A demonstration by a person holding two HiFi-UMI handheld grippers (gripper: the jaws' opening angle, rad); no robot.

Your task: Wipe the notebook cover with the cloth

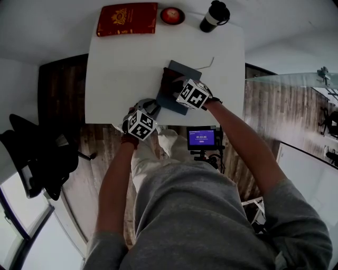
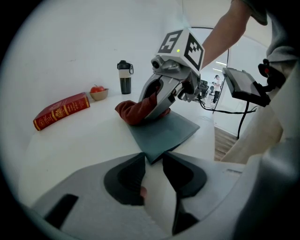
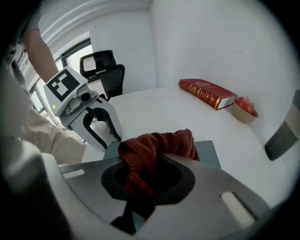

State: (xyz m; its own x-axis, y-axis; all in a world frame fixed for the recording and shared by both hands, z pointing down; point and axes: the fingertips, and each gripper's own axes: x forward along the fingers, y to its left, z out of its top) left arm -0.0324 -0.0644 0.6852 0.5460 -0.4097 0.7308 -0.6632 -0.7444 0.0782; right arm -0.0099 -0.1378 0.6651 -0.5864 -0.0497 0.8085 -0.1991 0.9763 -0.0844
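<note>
A dark grey-blue notebook [image 1: 184, 71] [image 2: 164, 131] [image 3: 209, 152] lies flat near the front edge of the white table [image 1: 116, 79]. On its left part rests a bunched dark red knitted cloth [image 1: 168, 83] [image 2: 133, 111] [image 3: 159, 143]. My right gripper [image 1: 172, 89] [image 2: 157, 107] [image 3: 143, 164] is shut on that cloth and holds it down on the cover. My left gripper [image 1: 155, 104] [image 2: 152, 159] [image 3: 107, 138] sits at the notebook's near corner. Its jaws stand apart, and the corner pokes in between their tips.
At the table's far edge lie a red book [image 1: 127, 19] [image 2: 61, 110] [image 3: 206, 93], a small bowl with a red fruit [image 1: 172, 16] [image 2: 97, 92] [image 3: 244, 108] and a black tumbler [image 1: 214, 16] [image 2: 124, 77]. A black office chair [image 1: 37, 153] stands left, and a tripod-mounted screen [image 1: 203, 138] is below the table edge.
</note>
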